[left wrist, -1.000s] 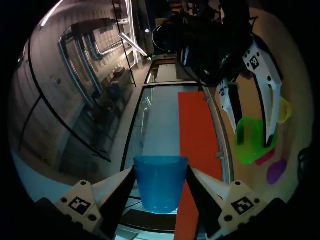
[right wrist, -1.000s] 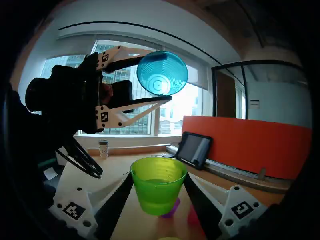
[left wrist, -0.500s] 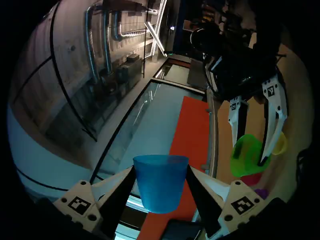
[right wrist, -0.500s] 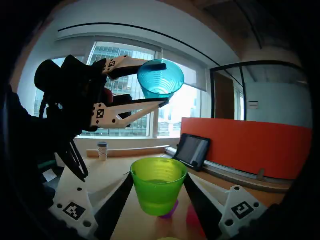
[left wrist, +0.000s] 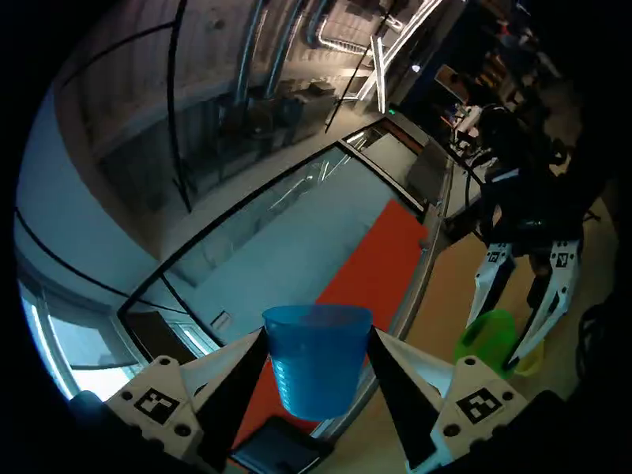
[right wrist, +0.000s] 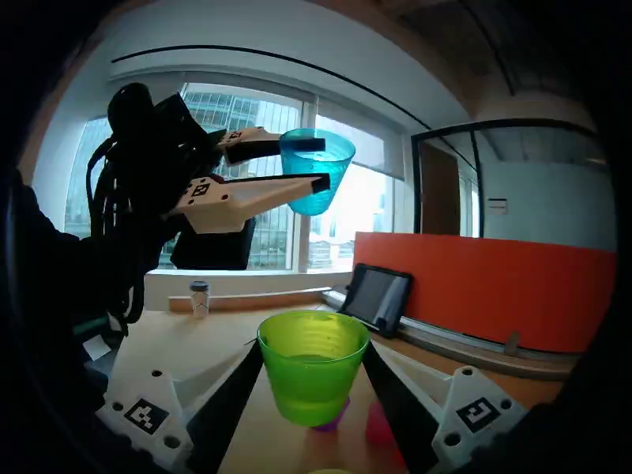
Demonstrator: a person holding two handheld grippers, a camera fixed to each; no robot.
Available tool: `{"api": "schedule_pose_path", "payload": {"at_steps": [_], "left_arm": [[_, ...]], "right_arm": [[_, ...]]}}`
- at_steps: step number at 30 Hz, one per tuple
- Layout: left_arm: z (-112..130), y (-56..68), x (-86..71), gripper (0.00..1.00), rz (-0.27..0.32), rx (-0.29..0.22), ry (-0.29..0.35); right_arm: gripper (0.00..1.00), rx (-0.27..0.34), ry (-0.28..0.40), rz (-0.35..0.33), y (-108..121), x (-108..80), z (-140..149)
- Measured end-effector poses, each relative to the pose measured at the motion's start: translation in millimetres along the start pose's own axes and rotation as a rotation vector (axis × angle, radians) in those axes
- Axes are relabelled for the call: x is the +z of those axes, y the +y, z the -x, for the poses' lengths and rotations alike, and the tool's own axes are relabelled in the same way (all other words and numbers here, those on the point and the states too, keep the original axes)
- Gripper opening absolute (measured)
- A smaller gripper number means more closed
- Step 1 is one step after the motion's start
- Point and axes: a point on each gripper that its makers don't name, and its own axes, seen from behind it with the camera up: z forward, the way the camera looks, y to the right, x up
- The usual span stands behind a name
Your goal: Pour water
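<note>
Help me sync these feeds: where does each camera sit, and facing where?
Left gripper view: on the left tool, tilted toward glass wall and ceiling; its fingers grip the blue cup.
Right gripper view: on the right tool, level across the desk toward the windows; its fingers grip the green cup.
Shared: both cups, both tools, the orange panel.

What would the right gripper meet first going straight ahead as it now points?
Holding the green cup, the right gripper looks free ahead over the desk as far as the window ledge; the tablet leans right of that line, the blue cup above it. Depth is unclear.
</note>
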Motion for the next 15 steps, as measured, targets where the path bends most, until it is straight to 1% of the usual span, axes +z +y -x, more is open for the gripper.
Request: {"api": "schedule_pose_path", "payload": {"at_steps": [4,8,15], "left_arm": [[7,-3.4,1.5,0.86,0.014,-0.111,-0.020],[14,-8.0,2.6,0.86,0.023,-0.233,-0.037],[28,-14.9,1.6,0.86,0.045,-0.438,-0.073]], "right_arm": [[0.91,-0.002,0.002,0.000,-2,0.3,0],[0.91,-0.004,0.000,0.004,-3,0.4,-1],[0.91,-0.002,0.002,0.010,-5,-0.6,-2]]}}
